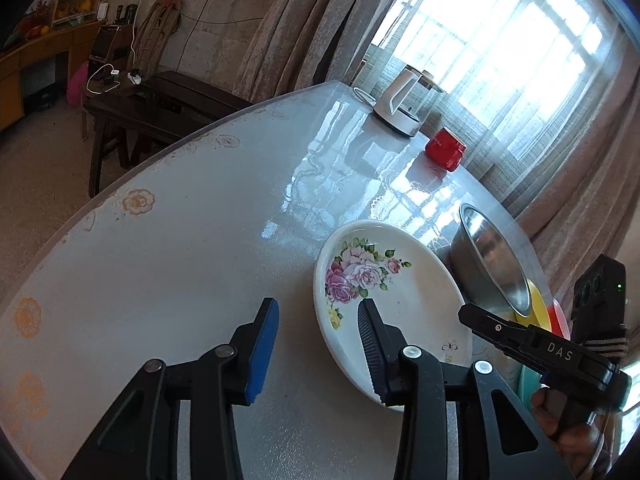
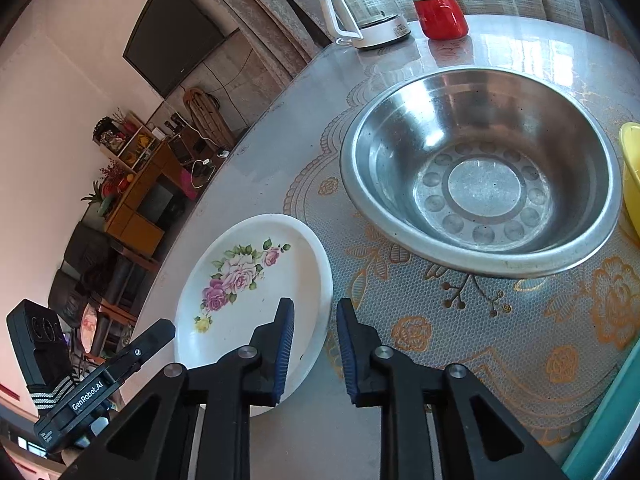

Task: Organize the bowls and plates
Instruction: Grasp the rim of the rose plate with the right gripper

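Observation:
A white plate with pink roses (image 1: 404,300) (image 2: 248,280) lies flat on the table near its edge. My left gripper (image 1: 318,306) straddles the plate's left rim, one finger above the plate and the blue-padded finger (image 1: 262,352) above the table, jaws wide and clear of the rim. My right gripper (image 2: 315,303) straddles the opposite rim with a narrow gap, and a strip of tablecloth shows between the rim and the outer finger (image 2: 348,344). A large steel bowl (image 2: 480,176) (image 1: 488,256) stands empty just beyond the plate.
A yellow bowl (image 2: 632,168) (image 1: 536,300), something red (image 1: 558,320) and a teal plate (image 2: 600,420) sit to the right of the steel bowl. A red mug (image 2: 440,16) and a white kettle (image 2: 360,12) stand at the far side. The table's edge (image 1: 160,160) curves round on the left.

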Demonstrator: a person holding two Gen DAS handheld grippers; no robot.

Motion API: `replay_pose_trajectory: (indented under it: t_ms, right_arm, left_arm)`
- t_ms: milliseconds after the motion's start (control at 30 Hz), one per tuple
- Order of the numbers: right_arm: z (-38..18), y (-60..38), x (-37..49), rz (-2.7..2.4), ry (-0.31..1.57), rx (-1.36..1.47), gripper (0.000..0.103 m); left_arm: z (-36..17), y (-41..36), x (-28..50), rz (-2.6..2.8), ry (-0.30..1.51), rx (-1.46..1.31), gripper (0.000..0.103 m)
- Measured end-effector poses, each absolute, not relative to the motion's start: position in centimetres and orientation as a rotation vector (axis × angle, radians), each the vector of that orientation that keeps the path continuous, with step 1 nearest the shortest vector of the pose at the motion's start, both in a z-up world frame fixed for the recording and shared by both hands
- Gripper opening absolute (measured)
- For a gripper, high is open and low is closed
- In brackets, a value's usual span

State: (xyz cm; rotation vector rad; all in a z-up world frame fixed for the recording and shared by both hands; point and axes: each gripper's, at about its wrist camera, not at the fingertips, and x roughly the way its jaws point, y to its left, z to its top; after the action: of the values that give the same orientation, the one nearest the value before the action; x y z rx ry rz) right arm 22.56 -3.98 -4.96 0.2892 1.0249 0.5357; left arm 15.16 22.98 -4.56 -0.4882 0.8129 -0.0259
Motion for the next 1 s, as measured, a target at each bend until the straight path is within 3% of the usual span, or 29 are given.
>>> replay_pose_trajectory:
  t_ms: [167,233,267,400,1000]
  right_arm:
    - [-6.0,-3.3,23.4,0.53,1.049,0.262,0.019]
    - [-6.4,-3.2,23.4,0.537,1.051,0.265,0.017]
    - [-6.4,-3.2,23.4,0.539,1.045,0.26,0.016]
    - [-6.5,-3.0,23.2,0.551,1.039,0.258,0.013]
    - [-7.0,-5.7,20.0,0.625,1.062,0.315,0.016]
  left_arm:
    - [-5.7,22.4,17.3,-0.007,0.889,-0.491,0.028]
    - [-5.8,22.2,17.6,-0.008,0.893,-0.483,0.013]
    - [-5.9,22.0,17.7,-0.013,0.9,-0.483,0.011]
    - [-5.8,21.4,16.9,0.007,0.867,-0.448,0.011]
    - [-5.9,19.8,13.0,-0.025,0.847,-0.46,0.015]
